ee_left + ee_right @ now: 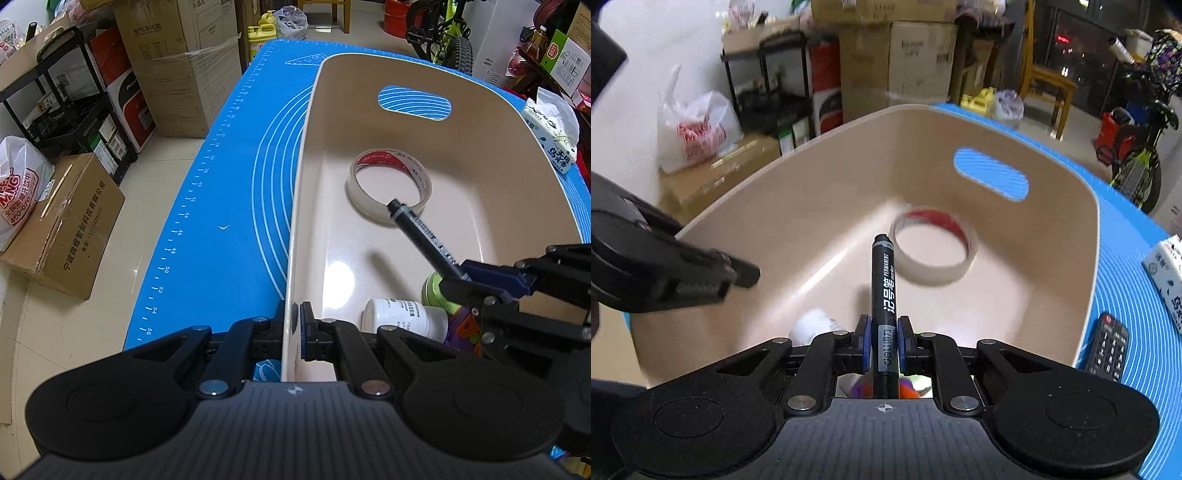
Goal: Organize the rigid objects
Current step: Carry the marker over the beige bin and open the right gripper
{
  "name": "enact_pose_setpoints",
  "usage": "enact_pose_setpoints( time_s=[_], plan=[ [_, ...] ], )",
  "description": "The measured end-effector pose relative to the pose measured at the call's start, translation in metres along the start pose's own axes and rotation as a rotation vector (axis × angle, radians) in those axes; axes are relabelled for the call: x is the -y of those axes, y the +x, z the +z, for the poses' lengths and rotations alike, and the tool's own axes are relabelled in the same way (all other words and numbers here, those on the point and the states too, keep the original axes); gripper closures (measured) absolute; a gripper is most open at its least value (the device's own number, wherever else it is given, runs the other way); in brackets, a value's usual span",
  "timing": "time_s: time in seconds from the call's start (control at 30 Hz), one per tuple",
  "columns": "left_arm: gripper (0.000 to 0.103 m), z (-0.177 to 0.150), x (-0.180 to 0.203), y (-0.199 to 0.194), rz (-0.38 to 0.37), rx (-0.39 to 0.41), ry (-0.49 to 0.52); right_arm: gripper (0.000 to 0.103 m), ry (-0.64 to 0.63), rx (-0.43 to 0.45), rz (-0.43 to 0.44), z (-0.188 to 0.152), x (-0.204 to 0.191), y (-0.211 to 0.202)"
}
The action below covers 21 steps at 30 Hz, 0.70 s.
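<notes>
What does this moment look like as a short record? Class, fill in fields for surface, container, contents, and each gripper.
surface: blue mat
container: beige bin on the mat
contents: tape roll, white bottle, green jar, purple toy
left gripper: shut on the bin's side wall
right gripper: shut on a black marker, over the bin
outside bin: remote, tissue pack

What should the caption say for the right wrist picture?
Right gripper holds a black permanent marker over a beige bin containing a tape roll.

Black marker (pixel 884 288) tilts above tape roll (pixel 932 251) inside beige bin (pixel 820 177).
</notes>
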State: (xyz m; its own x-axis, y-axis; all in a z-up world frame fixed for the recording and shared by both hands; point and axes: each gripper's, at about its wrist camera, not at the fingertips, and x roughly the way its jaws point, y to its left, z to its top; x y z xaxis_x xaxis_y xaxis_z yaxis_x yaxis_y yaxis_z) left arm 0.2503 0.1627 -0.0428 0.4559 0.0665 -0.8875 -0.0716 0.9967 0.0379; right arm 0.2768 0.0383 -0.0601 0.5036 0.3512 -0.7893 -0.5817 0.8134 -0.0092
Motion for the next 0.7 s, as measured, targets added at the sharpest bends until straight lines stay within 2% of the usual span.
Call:
enact_pose_setpoints(
  time_s=[0.2,0.23,0.27,0.3,0.33,0.5,0.6,0.7],
  plan=[
    [0.096,0.001,0.000,0.000,0.000,0.000,0.001,0.076,0.027,-0.040,-0.009,0.004,-0.001,0.006],
    [0.096,0.001,0.000,0.000,0.000,0.000,0.000,0.066,0.032,-0.032,-0.012,0.004,-0.001,0.004],
    [0.096,0.001,-0.001,0.000,-0.001,0.000,-0.001,0.061,0.036,-0.021,-0.014,0.004,0.003,0.001],
    [0.097,0.001,-0.001,0.000,-0.001,0.000,-0.001,0.049,0.039,-0.012,-0.015,0.005,0.003,0.000],
    [0.097,0.001,-0.001,0.000,0.000,0.000,0.000,0.043,0.045,-0.001,-0.018,0.005,0.003,-0.001],
    [0.097,0.001,-0.001,0.000,0.000,0.001,0.001,0.038,0.085,0.057,-0.001,0.007,0.009,-0.013],
    [0.096,0.001,-0.001,0.000,0.000,0.000,0.000,0.027,0.114,0.091,0.016,0.007,0.017,-0.025],
    [0.096,0.001,-0.001,0.000,0.001,0.000,0.001,0.025,0.167,0.128,0.025,0.006,0.030,-0.039]
  ],
)
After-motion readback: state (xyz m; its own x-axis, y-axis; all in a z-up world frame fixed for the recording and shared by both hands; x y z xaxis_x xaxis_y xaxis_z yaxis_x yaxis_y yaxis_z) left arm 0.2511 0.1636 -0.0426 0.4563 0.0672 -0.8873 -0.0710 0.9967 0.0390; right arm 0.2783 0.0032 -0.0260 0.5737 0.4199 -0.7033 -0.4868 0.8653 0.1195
